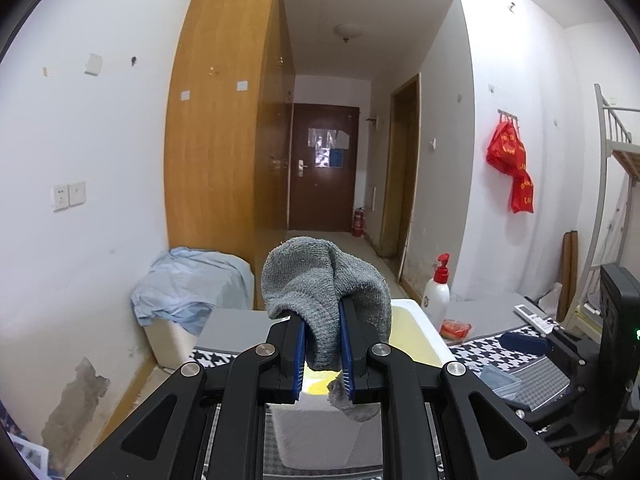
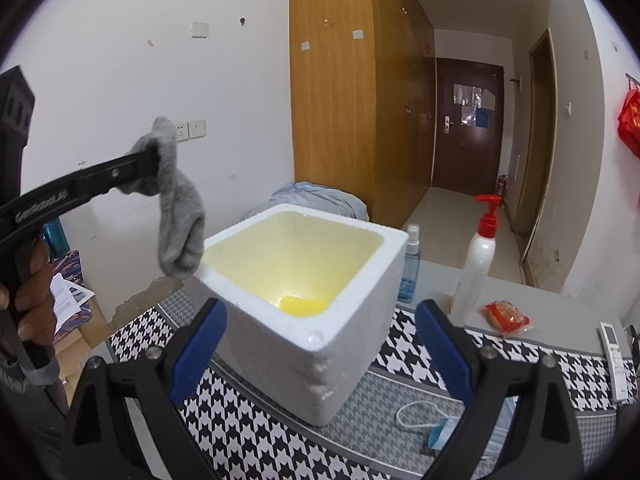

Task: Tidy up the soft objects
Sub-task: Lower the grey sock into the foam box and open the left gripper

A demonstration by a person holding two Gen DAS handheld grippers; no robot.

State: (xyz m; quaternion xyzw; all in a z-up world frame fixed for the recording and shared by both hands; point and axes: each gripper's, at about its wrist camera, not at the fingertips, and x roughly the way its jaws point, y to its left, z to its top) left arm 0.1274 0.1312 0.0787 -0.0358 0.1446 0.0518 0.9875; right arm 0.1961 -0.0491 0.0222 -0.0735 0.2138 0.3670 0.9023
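My left gripper (image 1: 323, 320) is shut on a grey sock (image 1: 320, 280) and holds it in the air, above and just left of a white foam box (image 2: 320, 272). In the right wrist view the sock (image 2: 176, 208) hangs from the left gripper (image 2: 154, 160) beside the box's left rim. A yellow soft object (image 2: 302, 304) lies on the box floor. My right gripper (image 2: 320, 344) is open and empty, its blue pads (image 2: 198, 348) on either side of the box's near corner.
The box stands on a houndstooth mat (image 2: 240, 432). A white pump bottle (image 2: 478, 256), a small blue spray bottle (image 2: 410, 264), a red packet (image 2: 506, 316), a remote (image 2: 614, 356) and a face mask (image 2: 440, 428) lie around it. A blue-draped bin (image 1: 188, 300) stands by the wardrobe.
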